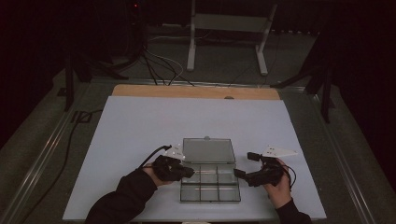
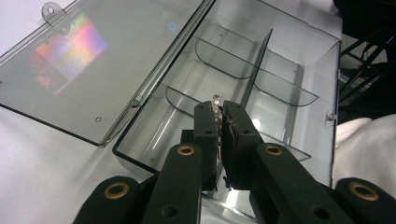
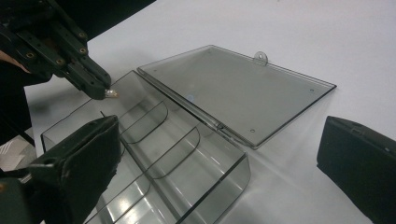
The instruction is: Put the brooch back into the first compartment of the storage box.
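Left gripper (image 2: 218, 108) clamped on small clear bead (image 2: 215, 99) over open clear box (image 1: 210, 186); right gripper (image 1: 239, 173) jaws apart beside box.

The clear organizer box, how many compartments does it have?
6. The organizer box holds two rows of three: one row beside the open lid, one along the edge nearest the person. All six show in the high view.

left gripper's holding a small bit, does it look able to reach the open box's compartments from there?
Probably yes. The left gripper, shut on a small clear piece, hangs over the compartment box; its lid lies folded back flat, and the right gripper sits at the opposite side.
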Tool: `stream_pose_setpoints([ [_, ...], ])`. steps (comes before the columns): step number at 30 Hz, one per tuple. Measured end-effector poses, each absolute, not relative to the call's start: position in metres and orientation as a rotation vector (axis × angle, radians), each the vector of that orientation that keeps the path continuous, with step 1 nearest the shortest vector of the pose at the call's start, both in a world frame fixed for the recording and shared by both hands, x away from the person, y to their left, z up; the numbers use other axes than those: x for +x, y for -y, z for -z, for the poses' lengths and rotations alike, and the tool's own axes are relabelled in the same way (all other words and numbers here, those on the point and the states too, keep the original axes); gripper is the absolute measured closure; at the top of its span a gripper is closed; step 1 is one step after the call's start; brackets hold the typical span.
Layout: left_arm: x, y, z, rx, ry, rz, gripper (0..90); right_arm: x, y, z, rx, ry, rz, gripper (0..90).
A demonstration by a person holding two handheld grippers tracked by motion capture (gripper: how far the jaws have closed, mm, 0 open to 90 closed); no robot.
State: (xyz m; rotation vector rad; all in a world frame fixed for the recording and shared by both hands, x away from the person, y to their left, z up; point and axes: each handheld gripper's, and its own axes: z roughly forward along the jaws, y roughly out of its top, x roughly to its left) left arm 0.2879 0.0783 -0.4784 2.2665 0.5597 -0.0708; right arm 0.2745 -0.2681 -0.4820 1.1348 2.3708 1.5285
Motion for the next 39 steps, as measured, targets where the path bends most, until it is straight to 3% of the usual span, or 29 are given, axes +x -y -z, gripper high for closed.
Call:
stream_pose_setpoints([
  [11,0.286,-0.071,0.487,2.321,-0.553,0.023,86.1,0.274,0.268,0.482,1.133,-2.374,-1.531,0.0],
  [27,0.284,-0.068,0.49,2.341,-0.543,0.052,86.0,0.274,0.267,0.481,1.133,-2.375,-1.536,0.0],
  [32,0.285,-0.07,0.488,2.324,-0.536,0.055,79.6,0.274,0.267,0.481,1.133,-2.376,-1.541,0.0],
  [33,0.284,-0.07,0.487,2.314,-0.538,0.056,73.5,0.274,0.267,0.481,1.131,-2.376,-1.541,0.0],
  [39,0.282,-0.07,0.478,2.294,-0.537,0.065,56.4,0.274,0.267,0.481,1.133,-2.376,-1.541,0.0],
])
